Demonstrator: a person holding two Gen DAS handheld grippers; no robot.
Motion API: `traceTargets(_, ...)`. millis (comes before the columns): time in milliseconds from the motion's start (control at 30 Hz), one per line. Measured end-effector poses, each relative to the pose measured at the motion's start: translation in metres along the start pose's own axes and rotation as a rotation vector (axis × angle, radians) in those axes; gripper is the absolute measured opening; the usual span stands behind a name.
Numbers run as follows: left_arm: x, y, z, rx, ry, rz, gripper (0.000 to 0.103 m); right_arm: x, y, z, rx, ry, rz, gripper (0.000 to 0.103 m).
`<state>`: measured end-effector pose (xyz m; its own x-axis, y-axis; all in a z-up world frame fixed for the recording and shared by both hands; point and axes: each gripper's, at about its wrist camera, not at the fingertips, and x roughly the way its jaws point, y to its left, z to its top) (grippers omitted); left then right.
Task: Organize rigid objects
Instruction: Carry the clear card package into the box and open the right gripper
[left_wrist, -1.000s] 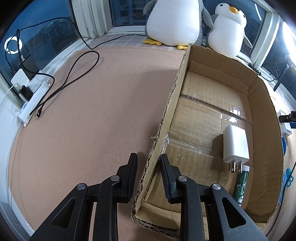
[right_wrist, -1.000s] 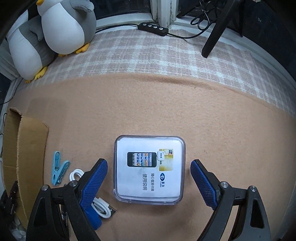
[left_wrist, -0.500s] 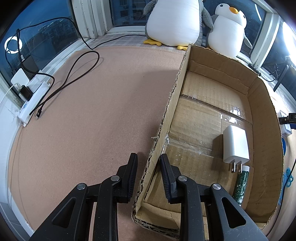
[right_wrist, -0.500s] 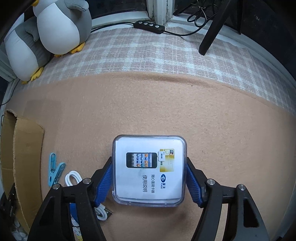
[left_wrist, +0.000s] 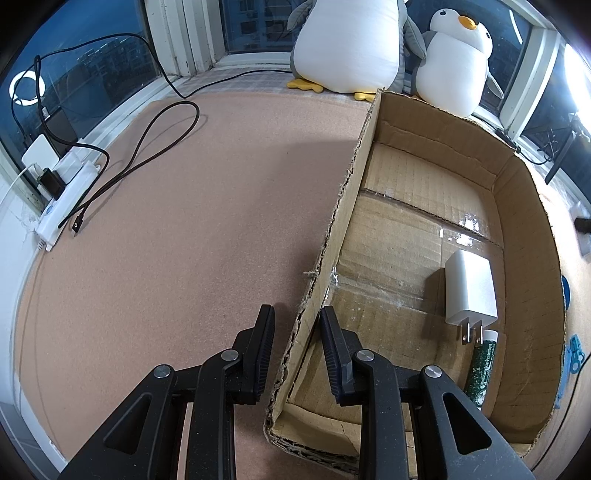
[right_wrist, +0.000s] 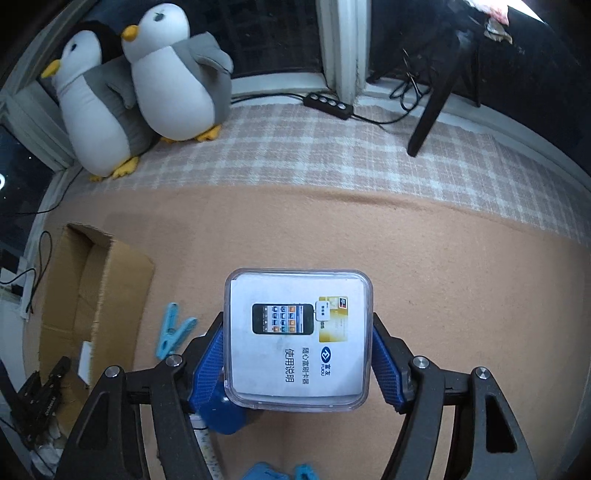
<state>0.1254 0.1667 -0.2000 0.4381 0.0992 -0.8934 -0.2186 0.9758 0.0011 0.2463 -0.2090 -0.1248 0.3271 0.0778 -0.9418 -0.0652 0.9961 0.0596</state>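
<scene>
Clear plastic case (right_wrist: 297, 339) hides blue object beneath right claw (right_wrist: 297, 360).

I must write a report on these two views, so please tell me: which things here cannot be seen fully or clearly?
- Right wrist view: the blue object beneath the clear plastic case is mostly covered by it, so I cannot identify it.
- Left wrist view: the green tube in the cardboard box is partly hidden by the left gripper; its label is too small to read.
- Left wrist view: the blue clip outside the box sits at the frame's distorted edge.
</scene>
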Motion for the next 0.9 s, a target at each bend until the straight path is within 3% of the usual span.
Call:
traceTargets(200, 0.000, 0.001, 0.000, 0.001, 0.000, -0.003, 0.028, -0.033, 0.064, -0.002, -0.096, -0.074, 0.094, 0.067)
traceTargets(367, 0.000, 0.002, 0.000, 0.000, -0.002, -0.007, 0.028, -0.031, 0.119, 0.001, -0.186, -0.092, 0.143, 0.067)
traceTargets(633, 0.001, 0.001, -0.001, 0.004, -0.003, -0.007, 0.028, -0.010, 0.183, 0.002, -0.284, -0.089, 0.149, 0.067)
traceTargets(900, 0.000, 0.000, -0.001, 0.006, -0.002, -0.008, 0.028, 0.023, 0.223, 0.001, -0.331, -0.055, 0.129, 0.067)
